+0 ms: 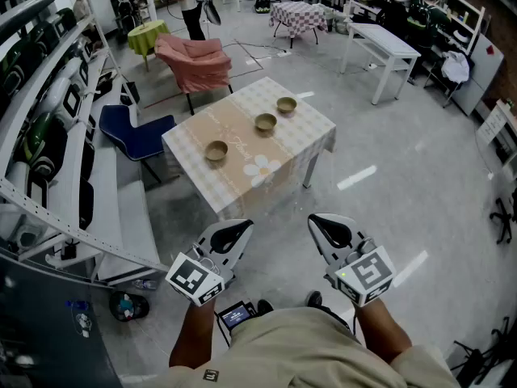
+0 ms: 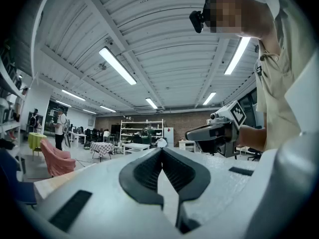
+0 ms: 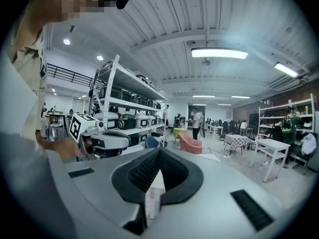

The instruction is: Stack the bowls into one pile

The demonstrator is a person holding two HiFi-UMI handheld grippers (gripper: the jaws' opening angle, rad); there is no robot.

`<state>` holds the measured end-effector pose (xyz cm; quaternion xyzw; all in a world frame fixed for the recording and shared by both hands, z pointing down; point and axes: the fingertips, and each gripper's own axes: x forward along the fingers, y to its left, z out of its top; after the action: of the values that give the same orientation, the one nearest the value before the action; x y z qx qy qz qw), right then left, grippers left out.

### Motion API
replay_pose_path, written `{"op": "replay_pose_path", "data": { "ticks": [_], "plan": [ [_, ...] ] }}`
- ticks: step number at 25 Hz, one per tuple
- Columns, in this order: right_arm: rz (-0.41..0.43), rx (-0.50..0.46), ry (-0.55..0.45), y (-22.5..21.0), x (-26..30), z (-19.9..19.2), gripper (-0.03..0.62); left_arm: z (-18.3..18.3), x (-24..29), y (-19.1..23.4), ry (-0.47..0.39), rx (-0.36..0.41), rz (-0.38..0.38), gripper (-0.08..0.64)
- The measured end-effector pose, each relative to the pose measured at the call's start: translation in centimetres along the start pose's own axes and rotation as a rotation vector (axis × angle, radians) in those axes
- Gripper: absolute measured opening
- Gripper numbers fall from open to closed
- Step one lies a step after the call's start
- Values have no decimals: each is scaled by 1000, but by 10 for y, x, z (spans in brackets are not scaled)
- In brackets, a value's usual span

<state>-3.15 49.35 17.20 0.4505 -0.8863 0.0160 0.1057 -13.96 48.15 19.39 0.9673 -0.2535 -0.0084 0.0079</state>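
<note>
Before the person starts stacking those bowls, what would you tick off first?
1. All bowls on the table: ok. The near bowl, middle bowl and far bowl stand upright and apart in a row.
2. Bowls empty: cannot tell, they are too small in the head view.
3. Left tool free: ok, nothing between its jaws.
4. Right tool free: ok, nothing between its jaws.
5. Jaws open to take a rim: not ok, both tools are shut.
6. Tools at the bowls: not ok, both are held close to the person's body, short of the table.
</note>
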Motion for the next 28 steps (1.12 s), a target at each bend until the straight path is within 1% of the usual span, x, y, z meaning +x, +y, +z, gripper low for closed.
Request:
{"op": "replay_pose_path", "data": {
  "ticks": [5,11,19,24,28],
  "plan": [
    [-1,-3,-16,2,-3,4,3,4,1,-3,-13,12,1,8],
    [5,-16,-11,1,-1,4,3,6,2,-2,-16,17,11,8],
    [26,23,-4,-8,5,0,3,1,13,3,-15,5,6,8],
    [27,38,-2,-18,16,-2,3,-7,29,11,-4,-4,-12,8],
    [26,48,6,-38,25,-6,3,-14,49,18,14,-13,-22,8]
  ]
}}
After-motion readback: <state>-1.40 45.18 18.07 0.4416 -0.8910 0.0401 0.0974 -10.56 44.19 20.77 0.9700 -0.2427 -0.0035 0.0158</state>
